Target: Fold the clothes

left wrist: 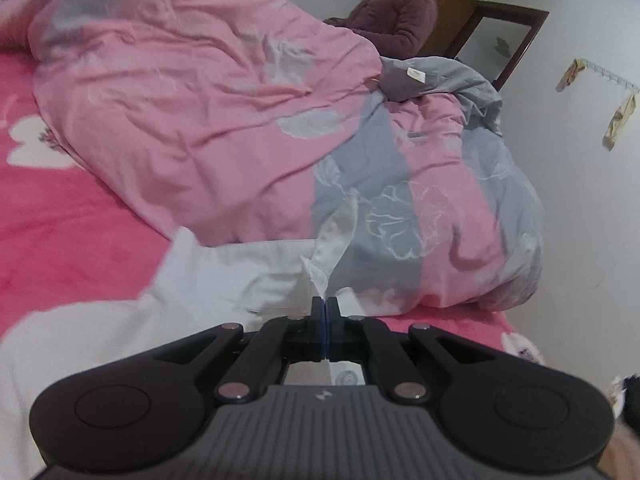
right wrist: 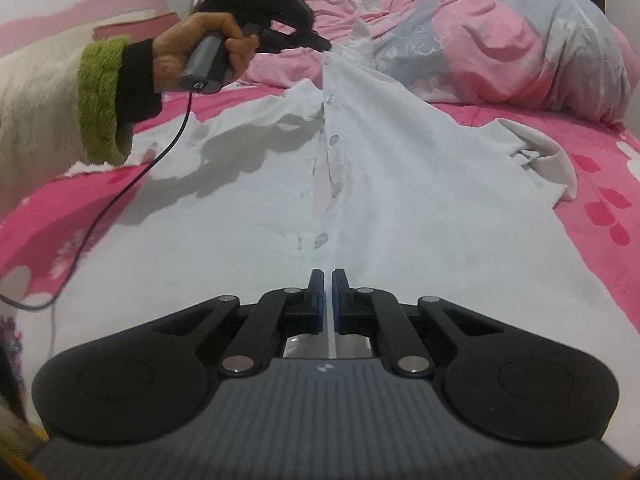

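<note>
- The left hand-held gripper (left wrist: 325, 300) has its black jaws pressed together on a raised edge of the white button-front cotton shirt (left wrist: 248, 268), near the collar end, lifting that fabric off the bed.
- Seen from the right wrist view, the person's left hand (right wrist: 208, 50) grips the grey handle of that left hand-held gripper, with a green-and-cream fleece sleeve (right wrist: 100, 100) behind it and a thin black cable (right wrist: 132, 184) trailing down.
- The right hand-held gripper (right wrist: 329, 276) is nearly closed, with a thin edge of the shirt's lower hem caught in the narrow slit between its blue-lined fingers.
- The shirt lies stretched lengthwise between the two grippers, button placket up, on the bright pink floral bed sheet (right wrist: 592, 184).
- A rumpled pink-and-grey floral duvet (left wrist: 192, 92) is heaped beyond the shirt.
- Another person in a maroon padded jacket (left wrist: 396, 16) sits behind the duvet.
</note>
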The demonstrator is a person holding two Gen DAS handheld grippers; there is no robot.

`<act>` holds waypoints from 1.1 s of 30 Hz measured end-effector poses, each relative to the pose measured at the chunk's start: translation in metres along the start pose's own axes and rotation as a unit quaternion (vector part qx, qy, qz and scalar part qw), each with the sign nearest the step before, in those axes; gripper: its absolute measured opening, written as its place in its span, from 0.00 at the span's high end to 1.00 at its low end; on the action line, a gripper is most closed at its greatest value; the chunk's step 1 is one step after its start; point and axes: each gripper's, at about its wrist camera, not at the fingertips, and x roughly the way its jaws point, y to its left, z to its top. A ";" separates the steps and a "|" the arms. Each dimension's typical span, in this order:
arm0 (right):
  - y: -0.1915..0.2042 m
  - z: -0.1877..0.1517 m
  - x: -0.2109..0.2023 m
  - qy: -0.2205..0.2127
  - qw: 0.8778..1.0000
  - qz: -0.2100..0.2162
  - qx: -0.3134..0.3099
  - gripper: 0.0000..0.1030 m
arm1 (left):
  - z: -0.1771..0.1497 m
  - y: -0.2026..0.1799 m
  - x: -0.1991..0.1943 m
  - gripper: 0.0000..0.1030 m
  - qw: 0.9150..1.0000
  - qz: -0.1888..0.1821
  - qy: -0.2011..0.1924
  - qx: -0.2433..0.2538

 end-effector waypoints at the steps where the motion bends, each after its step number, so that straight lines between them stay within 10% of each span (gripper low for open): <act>1: -0.001 0.000 0.000 0.000 1.000 0.001 0.002 0.97 | 0.000 0.001 -0.001 1.00 1.000 0.005 -0.001 0.001; 14: -0.017 -0.001 -0.004 -0.002 0.999 -0.007 0.037 0.97 | -0.020 0.016 0.039 0.99 0.995 0.090 0.029 0.043; 17: -0.020 -0.003 -0.008 -0.004 0.999 -0.016 0.046 0.96 | -0.034 0.032 0.060 0.80 0.992 0.106 0.069 0.021; 22: -0.014 -0.007 -0.040 -0.024 0.999 -0.030 0.035 0.95 | -0.044 0.042 0.033 0.55 0.994 0.100 0.048 -0.021; 33: 0.017 0.012 -0.014 -0.016 1.000 0.014 0.007 0.73 | -0.082 -0.003 -0.006 0.49 0.989 0.057 0.090 0.102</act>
